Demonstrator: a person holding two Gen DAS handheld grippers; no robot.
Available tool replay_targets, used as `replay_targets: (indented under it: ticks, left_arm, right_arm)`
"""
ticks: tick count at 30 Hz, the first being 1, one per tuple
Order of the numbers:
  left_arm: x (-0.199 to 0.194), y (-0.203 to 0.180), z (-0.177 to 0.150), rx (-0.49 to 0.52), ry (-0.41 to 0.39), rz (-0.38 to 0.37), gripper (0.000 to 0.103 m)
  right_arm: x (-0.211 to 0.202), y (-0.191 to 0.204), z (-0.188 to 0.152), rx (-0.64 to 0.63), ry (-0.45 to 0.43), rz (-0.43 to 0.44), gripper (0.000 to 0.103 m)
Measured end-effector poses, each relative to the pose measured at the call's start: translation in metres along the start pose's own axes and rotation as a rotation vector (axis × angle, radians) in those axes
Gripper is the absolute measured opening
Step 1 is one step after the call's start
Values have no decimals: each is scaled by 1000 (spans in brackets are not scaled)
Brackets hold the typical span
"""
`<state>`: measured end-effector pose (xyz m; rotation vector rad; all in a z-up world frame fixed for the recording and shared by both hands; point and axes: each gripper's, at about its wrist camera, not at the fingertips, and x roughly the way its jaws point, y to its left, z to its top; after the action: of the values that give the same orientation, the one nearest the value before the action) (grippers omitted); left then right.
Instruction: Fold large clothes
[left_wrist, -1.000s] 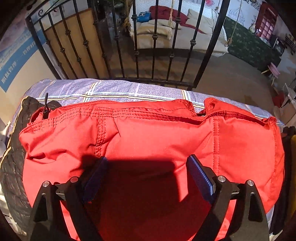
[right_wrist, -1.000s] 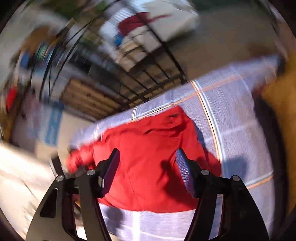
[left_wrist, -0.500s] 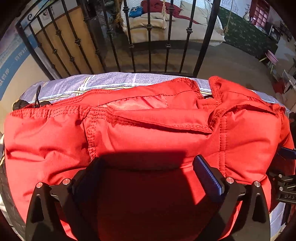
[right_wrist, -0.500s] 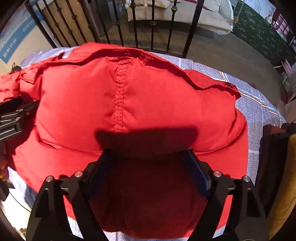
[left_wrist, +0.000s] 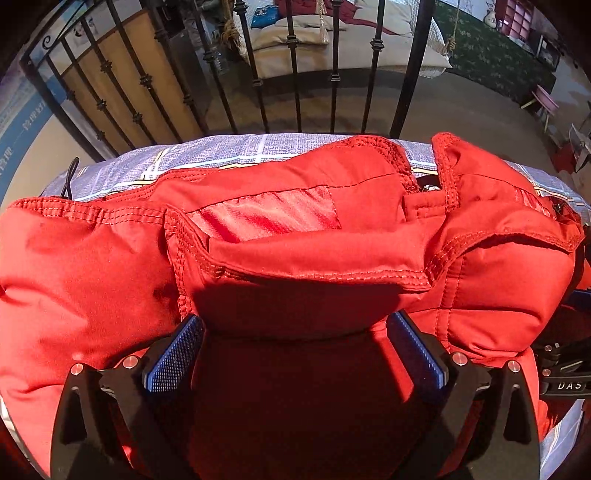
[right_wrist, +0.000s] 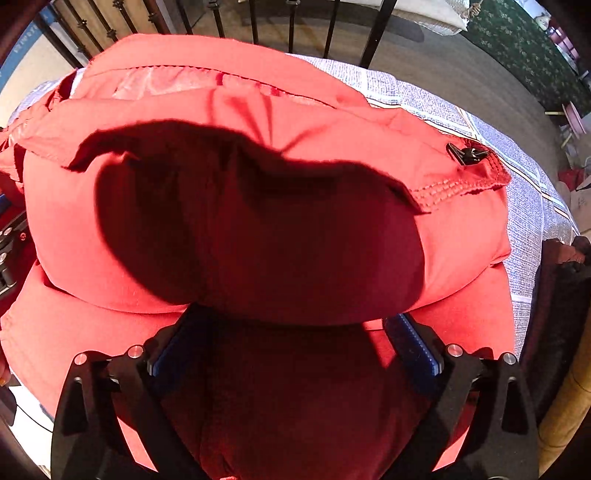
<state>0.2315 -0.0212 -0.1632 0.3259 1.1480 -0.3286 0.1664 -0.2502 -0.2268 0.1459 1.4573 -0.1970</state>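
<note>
Red padded cloth fills both wrist views: I take it for a quilted jacket (left_wrist: 295, 258), lying bunched on a bed with a blue-grey plaid sheet (left_wrist: 229, 151), the sheet showing only along the far edge at 12 o'clock. Beyond it stands a black iron railing (left_wrist: 295, 74).

My left claw (left_wrist: 293, 352) has its blue-padded fingers (left_wrist: 173, 354) spread wide, and a thick roll of the jacket bulges between and over them. The pads flank the fabric rather than pinch it, so I read this claw as open, pushed in under the fold to scoop it. At 3 o'clock in this view I can see the black body of the other tool at the jacket's right end.

My right claw (right_wrist: 295, 343) is the same: fingers well apart, a fat doubled layer resting over their tips, its own shadow cast across the cloth. Open, not clamped on anything. A small black zip pull or toggle (right_wrist: 467, 153) sits near the stitched hem at 2 o'clock, with a dark garment (right_wrist: 561, 288) at the bed's right edge.

My judgement: both claws sit side by side under the near edge so the bulky layer can be lifted and turned toward the railing evenly. Padding this thick will spring back, and an open claw may let it slip off.
</note>
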Motion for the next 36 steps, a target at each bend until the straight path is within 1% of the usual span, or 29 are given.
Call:
replay_targets:
  ticks: [5, 11, 13, 14, 17, 18, 19, 21, 23, 25, 26, 28, 29, 30, 31, 32, 34, 36]
  left_arm:
    - [5, -1, 0, 6, -1, 0, 98]
    - [4, -2, -2, 17, -7, 9, 98]
    - [-1, -3, -4, 23, -24, 10, 98]
    - [-3, -3, -5, 27, -29, 7, 98]
    - [-22, 0, -7, 32, -17, -14, 97]
    - [-32, 3, -8, 20, -11, -31, 97]
    - [-46, 9, -9, -1, -26, -59, 97]
    - [-76, 23, -16, -33, -94, -90, 97]
    - [-97, 40, -25, -62, -134, -69, 97]
    - [-110, 67, -37, -113, -145, -47, 97]
    - [-111, 79, -42, -133, -145, -23, 97]
    - [-102, 105, -52, -167, -108, 50, 97]
    - [-93, 115, -56, -182, -69, 79, 97]
    - [-78, 124, -59, -194, -11, 92, 97]
    - [-60, 131, -61, -194, 50, 76, 98]
    - [-46, 134, -62, -185, 81, 58, 98]
    - [-28, 129, -61, -155, 102, 74, 98]
    - [-15, 125, -58, -157, 126, 81, 99]
  right_arm:
    - [10, 1, 9, -1, 6, -5, 97]
    - [17, 3, 13, -1, -2, -21, 97]
    - [16, 4, 13, 0, -7, -24, 97]
    - [18, 9, 2, 0, -9, -25, 97]
    - [18, 11, 0, -6, -12, -29, 97]
    - [15, 13, -4, -12, -17, -30, 97]
    - [12, 14, -8, -16, -23, -28, 97]
    - [9, 15, -10, -22, -31, -24, 97]
    - [7, 16, -11, -27, -32, -24, 97]
    - [5, 17, -12, -29, -34, -22, 97]
    - [5, 18, -12, -30, -35, -20, 97]
    - [5, 17, -13, -31, -39, -18, 97]
    - [6, 15, -12, -30, -43, -17, 97]
    - [6, 15, -12, -30, -47, -18, 97]
    - [6, 16, -14, -29, -54, -20, 97]
    - [6, 16, -16, -29, -61, -21, 97]
    - [9, 12, -20, -28, -70, -24, 97]
    - [8, 12, -23, -23, -74, -27, 97]
